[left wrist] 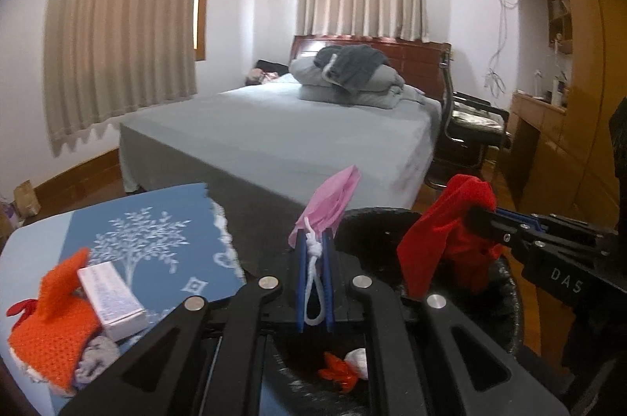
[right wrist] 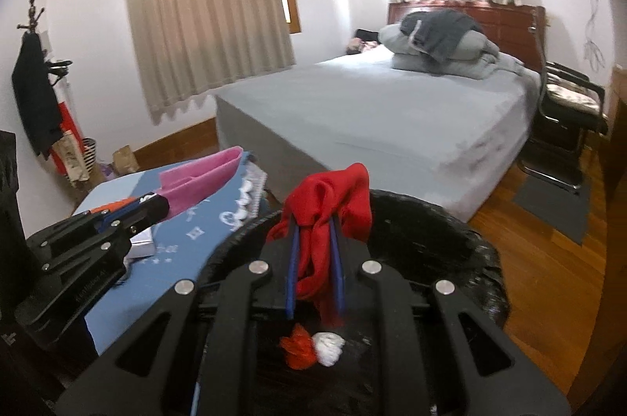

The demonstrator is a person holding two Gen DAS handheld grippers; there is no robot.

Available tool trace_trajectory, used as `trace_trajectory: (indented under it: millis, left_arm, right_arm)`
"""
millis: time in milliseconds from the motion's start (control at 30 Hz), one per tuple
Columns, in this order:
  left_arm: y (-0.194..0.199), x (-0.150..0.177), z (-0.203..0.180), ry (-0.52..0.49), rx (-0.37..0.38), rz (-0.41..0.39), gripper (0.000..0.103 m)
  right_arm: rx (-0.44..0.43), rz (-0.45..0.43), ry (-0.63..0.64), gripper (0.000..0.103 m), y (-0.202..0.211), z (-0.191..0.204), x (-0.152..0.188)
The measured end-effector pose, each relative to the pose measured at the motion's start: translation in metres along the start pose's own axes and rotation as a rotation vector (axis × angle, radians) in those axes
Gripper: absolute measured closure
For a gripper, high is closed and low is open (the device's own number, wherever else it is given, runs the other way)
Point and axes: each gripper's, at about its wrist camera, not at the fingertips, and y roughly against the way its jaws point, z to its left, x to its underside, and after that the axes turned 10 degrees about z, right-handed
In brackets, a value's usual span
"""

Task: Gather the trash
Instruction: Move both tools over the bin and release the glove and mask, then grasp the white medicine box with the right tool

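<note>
My left gripper (left wrist: 315, 239) is clamped on a pink face mask (left wrist: 333, 198); its crumpled body sticks up past the fingertips and its white ear loop (left wrist: 315, 283) hangs knotted between the blue pads. My right gripper (right wrist: 315, 232) is pinched on a red cloth (right wrist: 333, 204), bunched and folded over the tips, with a tail trailing down between the fingers. Both grippers hang above the bin (right wrist: 450, 239), a round black-lined one just beside the table (left wrist: 35, 247). At the bottom of the bin lie a red scrap (right wrist: 299, 351) and a white wad (right wrist: 329, 349), touching each other.

On the table's blue tree-print cloth (left wrist: 156, 239) sit an orange knitted piece (left wrist: 55, 322), a white box (left wrist: 111, 298) leaning on it, and a grey lump (left wrist: 96, 357) tucked underneath. What the grey lump is I cannot tell. My own linkage arms hide most of the bin floor and the near rim, and the table's near edge is cut off by the frame. The box's print is too blurred to read.

The bin mouth is wide and open under both grippers. The table edge touches or nearly meets the bin's left rim; I cannot say which. Beyond stands the bed (right wrist: 372, 110), its corner close behind the bin. To the right is bare wood floor (right wrist: 548, 259) with a dark mat (right wrist: 552, 204) and a chair (right wrist: 568, 110) farther off.
</note>
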Motion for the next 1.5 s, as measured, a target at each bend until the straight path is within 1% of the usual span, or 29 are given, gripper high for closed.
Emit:
trace_trajectory:
  millis: [67, 133, 200, 233, 267, 300, 367, 400, 500, 567, 600, 667, 700, 800, 900, 1067, 1267, 1500]
  left_arm:
    - [-0.005, -0.001, -0.008, -0.005, 0.014, 0.009, 0.095]
    - [-0.010, -0.001, -0.015, -0.017, 0.036, 0.020, 0.095]
    - [-0.014, 0.000, -0.020, -0.027, 0.050, 0.030, 0.091]
    - [-0.015, 0.002, -0.021, -0.032, 0.059, 0.035, 0.088]
    - [-0.017, 0.003, -0.024, -0.041, 0.067, 0.047, 0.082]
    - [-0.017, 0.005, -0.025, -0.045, 0.067, 0.053, 0.076]
    - [-0.018, 0.008, -0.024, -0.043, 0.066, 0.060, 0.068]
    - [-0.019, 0.009, -0.024, -0.041, 0.065, 0.063, 0.063]
    - [-0.017, 0.010, -0.020, -0.027, 0.056, 0.065, 0.059]
    - [-0.013, 0.010, -0.016, -0.019, 0.042, 0.055, 0.052]
    - [-0.011, 0.010, -0.013, -0.017, 0.035, 0.050, 0.051]
    - [-0.005, 0.012, -0.005, -0.008, 0.006, 0.035, 0.043]
    - [-0.003, 0.012, -0.001, -0.004, -0.006, 0.029, 0.041]
    - [0.007, 0.013, 0.016, 0.027, -0.050, 0.009, 0.030]
    - [0.017, 0.013, 0.034, 0.050, -0.099, -0.009, 0.025]
    - [0.032, 0.021, 0.063, 0.085, -0.180, -0.023, 0.022]
    - [0.046, 0.032, 0.096, 0.127, -0.268, -0.027, 0.021]
    - [0.056, 0.045, 0.135, 0.184, -0.348, -0.021, 0.021]
  right_arm:
    - [0.016, 0.004, -0.012, 0.086, -0.001, -0.008, 0.004]
    - [0.034, 0.010, -0.025, 0.086, -0.002, -0.016, 0.008]
    - [0.052, 0.017, -0.037, 0.082, -0.004, -0.023, 0.010]
    - [0.057, 0.018, -0.041, 0.075, -0.005, -0.025, 0.011]
    - [0.062, 0.019, -0.046, 0.069, -0.005, -0.029, 0.013]
    - [0.069, 0.020, -0.052, 0.067, -0.006, -0.032, 0.015]
    - [0.076, 0.021, -0.057, 0.057, -0.007, -0.037, 0.015]
    - [0.080, 0.020, -0.059, 0.054, -0.006, -0.037, 0.015]
    - [0.088, 0.013, -0.065, 0.039, -0.006, -0.037, 0.016]
    - [0.102, 0.000, -0.068, 0.020, -0.004, -0.034, 0.016]
    - [0.107, -0.011, -0.070, 0.017, -0.002, -0.033, 0.017]
    - [0.109, -0.023, -0.072, 0.010, 0.000, -0.032, 0.016]
    - [0.107, -0.024, -0.073, 0.009, 0.000, -0.031, 0.015]
    - [0.095, -0.025, -0.076, 0.007, -0.002, -0.027, 0.012]
    - [0.078, -0.022, -0.064, 0.007, -0.004, -0.018, 0.010]
    - [0.040, -0.014, -0.035, 0.007, -0.011, 0.006, 0.002]
    - [-0.015, -0.007, 0.015, 0.007, -0.024, 0.043, -0.004]
    - [-0.090, 0.013, 0.080, 0.007, -0.046, 0.090, -0.015]
